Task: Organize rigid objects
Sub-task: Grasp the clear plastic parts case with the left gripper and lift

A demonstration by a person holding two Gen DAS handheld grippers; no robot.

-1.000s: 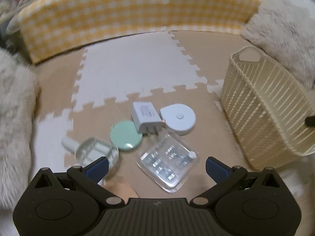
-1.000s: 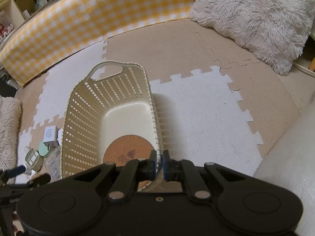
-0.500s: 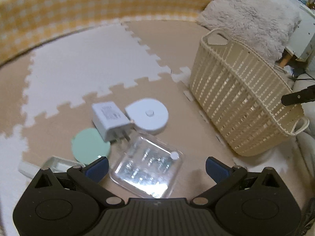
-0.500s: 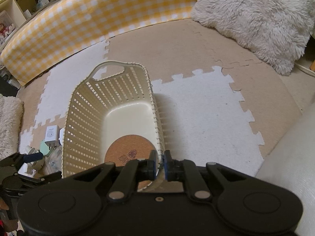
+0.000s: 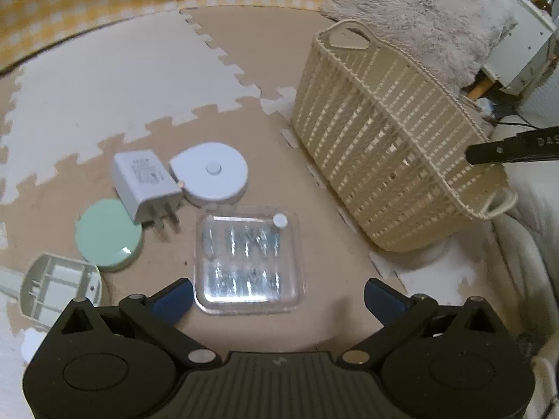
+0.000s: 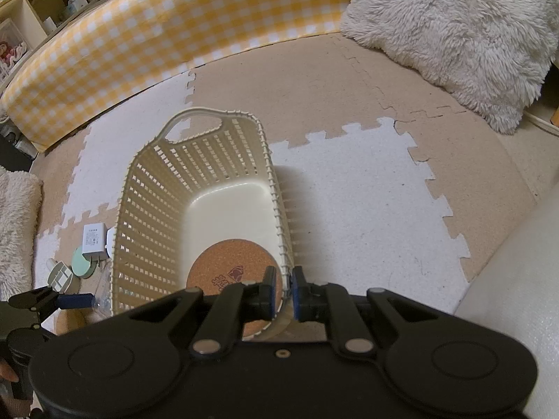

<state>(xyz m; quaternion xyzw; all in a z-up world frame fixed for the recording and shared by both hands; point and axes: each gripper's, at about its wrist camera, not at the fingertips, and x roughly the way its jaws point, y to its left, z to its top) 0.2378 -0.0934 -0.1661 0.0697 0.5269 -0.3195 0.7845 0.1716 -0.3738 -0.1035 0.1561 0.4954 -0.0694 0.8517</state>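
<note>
My left gripper [image 5: 277, 300] is open, low over a clear plastic case [image 5: 248, 262] whose near edge lies between its blue fingertips. Left of the case lie a white charger [image 5: 143, 181], a white round device [image 5: 213, 174], a mint green disc [image 5: 108, 234] and a pale plastic frame [image 5: 59, 289]. The cream slatted basket [image 5: 384, 139] stands to the right. My right gripper [image 6: 283, 291] is shut on the basket's near rim [image 6: 284, 279]. A cork coaster [image 6: 227, 269] lies on the basket floor.
A yellow checked bumper [image 6: 157, 35] curves along the back. A fluffy white cushion [image 6: 454, 35] lies at the back right, and another fluffy piece [image 6: 14, 227] at the far left. The floor is beige and white puzzle mats [image 6: 349, 192].
My left gripper has swung right and sunk toward the clear case, which now sits between its fingertips. The right gripper has kept its place on the basket rim.
</note>
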